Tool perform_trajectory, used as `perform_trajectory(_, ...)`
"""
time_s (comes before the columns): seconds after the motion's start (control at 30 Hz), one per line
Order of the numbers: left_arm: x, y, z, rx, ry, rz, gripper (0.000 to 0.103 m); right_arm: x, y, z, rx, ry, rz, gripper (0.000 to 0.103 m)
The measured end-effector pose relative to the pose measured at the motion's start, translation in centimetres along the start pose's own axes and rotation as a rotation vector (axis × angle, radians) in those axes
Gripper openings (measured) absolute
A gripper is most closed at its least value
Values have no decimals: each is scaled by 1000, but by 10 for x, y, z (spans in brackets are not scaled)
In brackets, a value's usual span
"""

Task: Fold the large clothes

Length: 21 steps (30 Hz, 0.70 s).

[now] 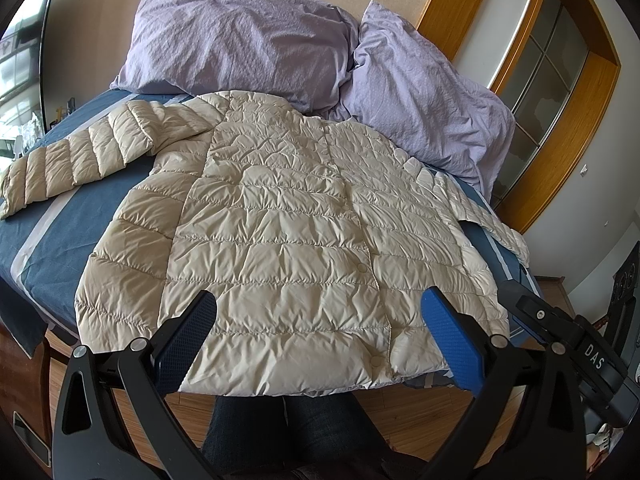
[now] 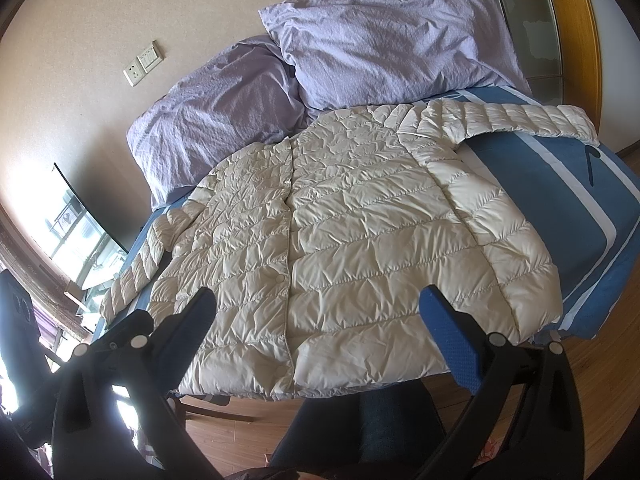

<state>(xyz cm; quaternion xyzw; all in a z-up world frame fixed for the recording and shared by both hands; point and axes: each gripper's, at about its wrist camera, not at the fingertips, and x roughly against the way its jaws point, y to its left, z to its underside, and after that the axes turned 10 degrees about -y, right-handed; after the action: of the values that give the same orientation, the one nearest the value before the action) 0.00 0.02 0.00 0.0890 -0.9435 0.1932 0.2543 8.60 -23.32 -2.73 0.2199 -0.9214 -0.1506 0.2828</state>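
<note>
A cream quilted puffer jacket (image 1: 288,216) lies spread flat, front up and snapped closed, on a blue bed; both sleeves stretch out sideways. Its hem hangs at the near bed edge. My left gripper (image 1: 320,320) hovers open above the hem, blue pads wide apart, nothing between them. In the right wrist view the same jacket (image 2: 360,232) fills the middle, and my right gripper (image 2: 320,320) is likewise open over the hem, holding nothing. The right gripper's body (image 1: 568,332) shows at the right of the left wrist view.
Two lilac pillows (image 1: 248,32) (image 1: 424,92) lie at the head of the bed against the wall. The blue striped bedsheet (image 2: 580,200) shows beside the jacket. A person's legs in dark trousers (image 1: 288,432) stand at the bed's foot on a wooden floor (image 2: 600,364). A wood-framed door (image 1: 560,80) is at the right.
</note>
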Motion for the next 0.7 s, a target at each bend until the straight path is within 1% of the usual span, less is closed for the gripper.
perform_trajectory(0.27, -6, 0, 0, 1, 13, -2, 102, 1, -6, -6, -7, 10, 6, 101)
perform_trajectory(0.53, -21, -2, -4, -9, 33, -9, 102, -13, -15, -10, -22, 32, 25, 101)
perform_trajectory(0.7, -35, -1, -7, -24, 51, -29, 102, -26, -22, -15, -28, 40, 47, 101)
